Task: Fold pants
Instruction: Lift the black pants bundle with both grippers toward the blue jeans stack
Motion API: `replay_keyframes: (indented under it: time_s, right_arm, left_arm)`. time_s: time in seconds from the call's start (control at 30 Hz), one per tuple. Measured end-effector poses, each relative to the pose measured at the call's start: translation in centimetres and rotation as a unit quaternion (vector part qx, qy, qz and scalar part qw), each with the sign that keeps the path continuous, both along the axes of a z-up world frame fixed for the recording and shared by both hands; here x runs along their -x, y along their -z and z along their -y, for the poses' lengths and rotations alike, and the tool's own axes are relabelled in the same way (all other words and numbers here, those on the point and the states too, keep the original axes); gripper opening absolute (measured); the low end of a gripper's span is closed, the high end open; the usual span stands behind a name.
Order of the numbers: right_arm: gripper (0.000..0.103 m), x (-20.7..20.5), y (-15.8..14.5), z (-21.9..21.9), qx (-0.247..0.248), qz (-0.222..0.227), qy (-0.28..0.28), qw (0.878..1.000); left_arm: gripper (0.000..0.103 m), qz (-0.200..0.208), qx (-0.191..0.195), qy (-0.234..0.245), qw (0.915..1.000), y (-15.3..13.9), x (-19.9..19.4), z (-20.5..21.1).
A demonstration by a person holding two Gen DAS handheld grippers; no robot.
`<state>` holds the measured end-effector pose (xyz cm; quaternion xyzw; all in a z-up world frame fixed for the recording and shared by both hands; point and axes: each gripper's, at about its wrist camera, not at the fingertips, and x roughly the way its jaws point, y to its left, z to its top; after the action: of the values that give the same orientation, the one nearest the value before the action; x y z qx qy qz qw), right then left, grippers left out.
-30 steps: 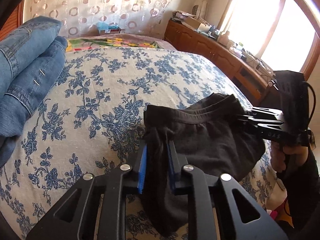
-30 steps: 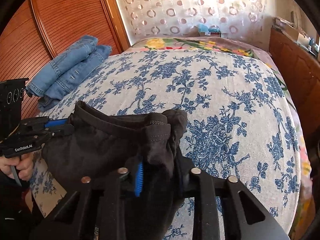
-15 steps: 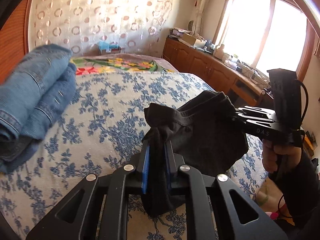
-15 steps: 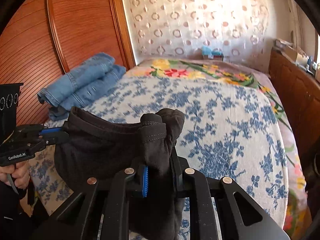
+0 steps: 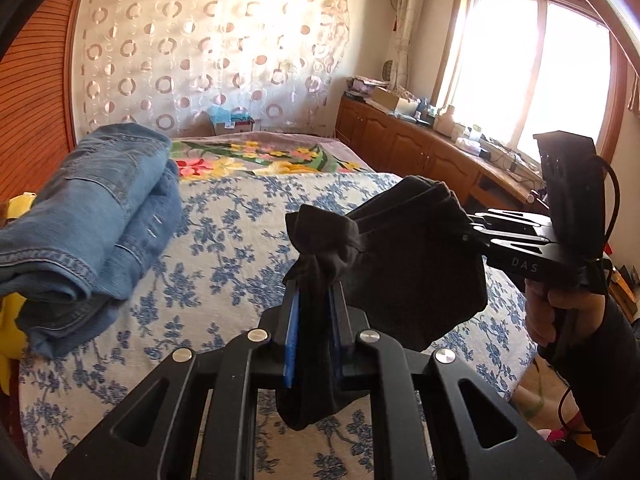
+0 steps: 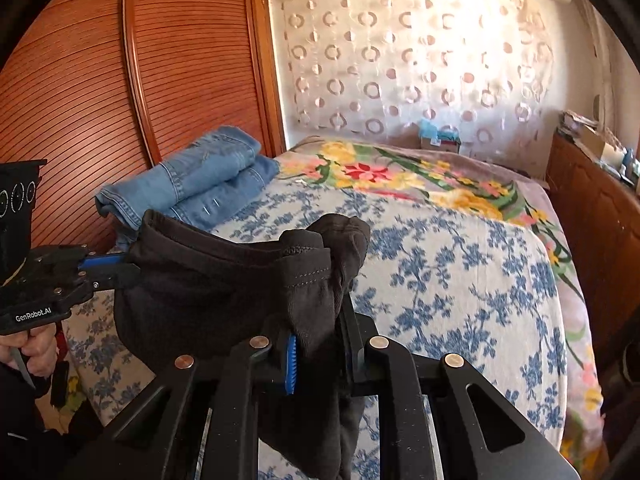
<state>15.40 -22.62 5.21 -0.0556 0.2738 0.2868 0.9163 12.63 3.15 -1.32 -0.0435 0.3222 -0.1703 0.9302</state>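
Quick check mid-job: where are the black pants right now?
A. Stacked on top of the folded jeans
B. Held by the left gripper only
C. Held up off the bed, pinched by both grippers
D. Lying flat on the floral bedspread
C: the black pants hang above the bedspread, clamped in the left gripper and the right gripper; the folded jeans lie apart.

Showing here: one pair of black fabric pants [image 5: 412, 276], one folded stack of blue denim jeans [image 5: 92, 216], two black grippers and one floral-covered bed [image 6: 460, 264].

A home bedroom: floral-covered bed [image 6: 460, 264], wooden wardrobe [image 6: 120, 100], curtained wall [image 5: 208, 52].
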Motion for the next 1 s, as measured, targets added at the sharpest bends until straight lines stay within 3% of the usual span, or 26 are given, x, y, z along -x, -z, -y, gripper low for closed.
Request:
replay_keyframes:
  time_s: [0.43,1.0]
  right_arm:
    - [0.016,-2.2,-2.4,-3.1,0.0,0.029,-0.041,0.999]
    - [0.016,-10.7,-6.7,-9.8,0.008,0.056,-0.124,0.991]
  left_arm:
    - [0.015,0.028,0.021,-0.039,0.9986,-2.1,-0.6,-4.5]
    - [0.015,0.068,0.023,-0.128,0.9891,-5.7,-2.5,-11.2]
